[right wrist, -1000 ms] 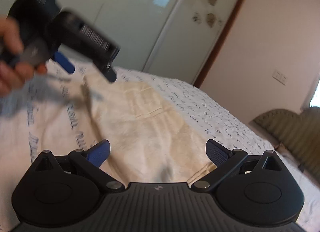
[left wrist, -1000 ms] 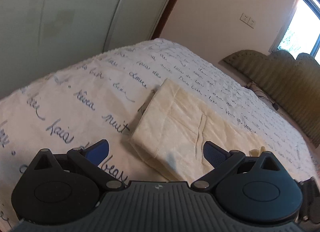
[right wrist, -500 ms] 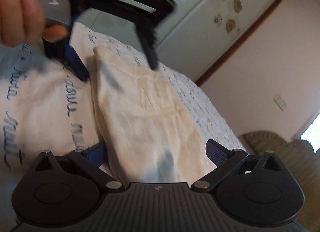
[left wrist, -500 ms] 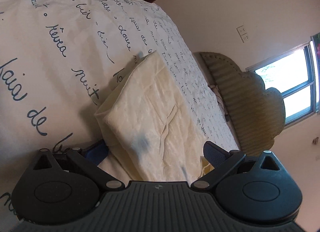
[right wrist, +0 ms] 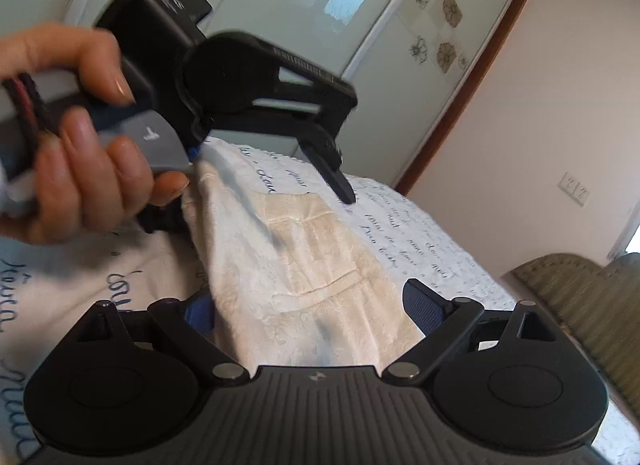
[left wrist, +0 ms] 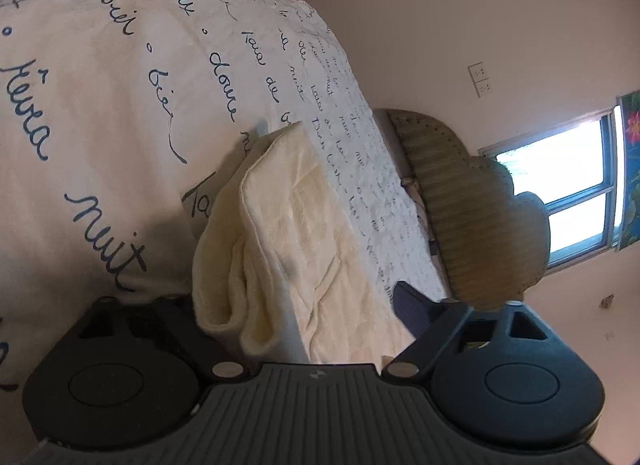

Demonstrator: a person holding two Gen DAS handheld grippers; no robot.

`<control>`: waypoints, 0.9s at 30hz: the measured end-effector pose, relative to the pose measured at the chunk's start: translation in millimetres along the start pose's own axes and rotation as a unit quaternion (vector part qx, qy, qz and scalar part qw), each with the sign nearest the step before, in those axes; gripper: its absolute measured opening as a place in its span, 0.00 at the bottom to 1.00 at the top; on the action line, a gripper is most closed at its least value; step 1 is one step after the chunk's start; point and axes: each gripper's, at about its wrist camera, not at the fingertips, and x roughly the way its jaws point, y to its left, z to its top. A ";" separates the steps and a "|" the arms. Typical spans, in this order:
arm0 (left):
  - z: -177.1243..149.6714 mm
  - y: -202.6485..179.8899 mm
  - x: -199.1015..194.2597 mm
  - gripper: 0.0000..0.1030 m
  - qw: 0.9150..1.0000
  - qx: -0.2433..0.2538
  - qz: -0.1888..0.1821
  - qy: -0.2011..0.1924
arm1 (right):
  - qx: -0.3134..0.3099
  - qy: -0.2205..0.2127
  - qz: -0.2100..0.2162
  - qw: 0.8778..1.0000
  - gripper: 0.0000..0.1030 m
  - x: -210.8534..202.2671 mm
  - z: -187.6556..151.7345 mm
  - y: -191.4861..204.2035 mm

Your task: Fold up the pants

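Cream pants [left wrist: 304, 249] lie folded into a thick rectangle on the bed; they also show in the right wrist view [right wrist: 304, 265]. My left gripper [left wrist: 304, 305] is open, its jaws astride the folded edge, with the left finger hidden behind the cloth. My right gripper [right wrist: 308, 305] is open with the pants' near end between its blue pads [right wrist: 424, 309]. The left gripper, held by a hand, also shows in the right wrist view [right wrist: 272, 169] at the far end of the pants.
The bed has a white cover with dark script [left wrist: 100, 85]. A ribbed olive headboard [left wrist: 472, 217] stands at the right. Wardrobe doors [right wrist: 320, 25] are behind the bed and a window [left wrist: 576, 193] is in the wall.
Both grippers have moved in close to the folded pants, one at each end. The cloth now sits between each pair of open jaws.
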 end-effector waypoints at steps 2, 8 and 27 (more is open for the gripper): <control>2.2 -1.4 4.0 0.34 0.999 0.023 0.035 0.010 | 0.023 -0.002 0.070 0.997 0.92 -15.0 1.8 -11.6; -5.1 -3.0 1.5 0.15 0.997 0.052 0.056 -0.013 | 0.147 -0.004 0.070 0.987 0.91 -23.2 0.2 -70.2; -127.7 -185.6 -38.6 0.14 0.945 0.312 0.025 -0.099 | 0.374 -0.054 0.075 0.923 0.65 -45.1 -36.3 -150.3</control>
